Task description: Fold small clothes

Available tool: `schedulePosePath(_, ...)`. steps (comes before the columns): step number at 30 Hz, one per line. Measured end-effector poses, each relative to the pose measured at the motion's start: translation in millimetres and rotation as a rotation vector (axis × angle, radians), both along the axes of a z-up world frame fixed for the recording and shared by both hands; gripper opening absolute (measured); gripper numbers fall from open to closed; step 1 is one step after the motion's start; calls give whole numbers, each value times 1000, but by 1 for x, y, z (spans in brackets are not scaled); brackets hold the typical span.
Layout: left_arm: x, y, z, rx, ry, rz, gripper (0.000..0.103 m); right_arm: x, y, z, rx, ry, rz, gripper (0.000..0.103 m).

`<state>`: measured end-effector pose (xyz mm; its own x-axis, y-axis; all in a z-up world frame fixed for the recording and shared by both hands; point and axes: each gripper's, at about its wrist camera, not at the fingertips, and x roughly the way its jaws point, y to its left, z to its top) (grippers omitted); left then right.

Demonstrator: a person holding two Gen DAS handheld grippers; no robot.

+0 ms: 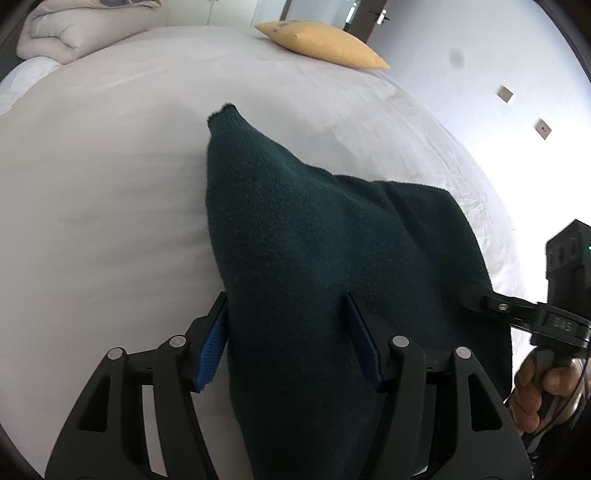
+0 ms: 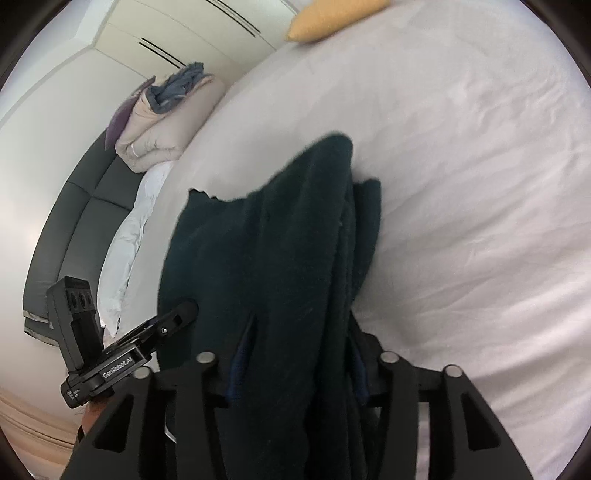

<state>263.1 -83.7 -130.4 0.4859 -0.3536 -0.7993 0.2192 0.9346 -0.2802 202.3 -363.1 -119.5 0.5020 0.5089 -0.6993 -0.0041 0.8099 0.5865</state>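
Note:
A dark green knitted garment (image 1: 295, 229) hangs over the white bed (image 1: 92, 184), held up at two places. My left gripper (image 1: 288, 299) has the knit bunched between its blue pads, and a sleeve end (image 1: 223, 114) points away toward the far side. My right gripper (image 2: 301, 325) is shut on another thick fold of the same garment (image 2: 295, 229), which drapes down onto the sheet. Each gripper shows at the edge of the other's view: the right one in the left wrist view (image 1: 476, 297), the left one in the right wrist view (image 2: 181, 310).
A yellow pillow (image 1: 321, 42) lies at the far side of the bed. A folded beige duvet (image 1: 62, 33) sits at the head end, next to a dark headboard (image 2: 81, 206). White wardrobe doors (image 2: 177, 33) stand behind. The wall (image 1: 517, 74) is close on the right.

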Motion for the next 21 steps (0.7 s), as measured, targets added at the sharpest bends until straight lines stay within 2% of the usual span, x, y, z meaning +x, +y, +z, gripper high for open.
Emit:
schedulePosePath(3,-16,3,21,16,-91,35,61,-15,-8,21,-30,-64,-32,62)
schedulePosePath(4,-24,3,32,38,-142,49,65,-20,-9,28,-46,-84,-40,65)
schedulePosePath(5,-34,2,44,69,-207,67,68,-30,-10,39,-80,-118,-52,67)
schedulePosePath(8,-69,-1,82,147,-419,114,85,-51,-7,67,-175,-218,-78,75)
schedulePosePath(9,-80,-3,92,171,-480,131,97,-59,-5,75,-202,-250,-88,78)
schedulePosePath(10,-93,-6,104,208,-555,161,103,-68,-5,83,-226,-283,-100,84)
schedulePosePath(11,-109,-10,117,258,-643,193,103,-76,-3,93,-246,-322,-114,92)
schedulePosePath(13,-132,-19,133,316,-753,218,103,-97,-1,112,-275,-413,-149,102)
schedulePosePath(15,-152,-24,144,355,-788,249,103,-111,0,127,-291,-486,-179,103)
schedulePosePath(21,-168,-22,162,313,-683,232,103,-141,-1,168,-333,-621,-260,103)
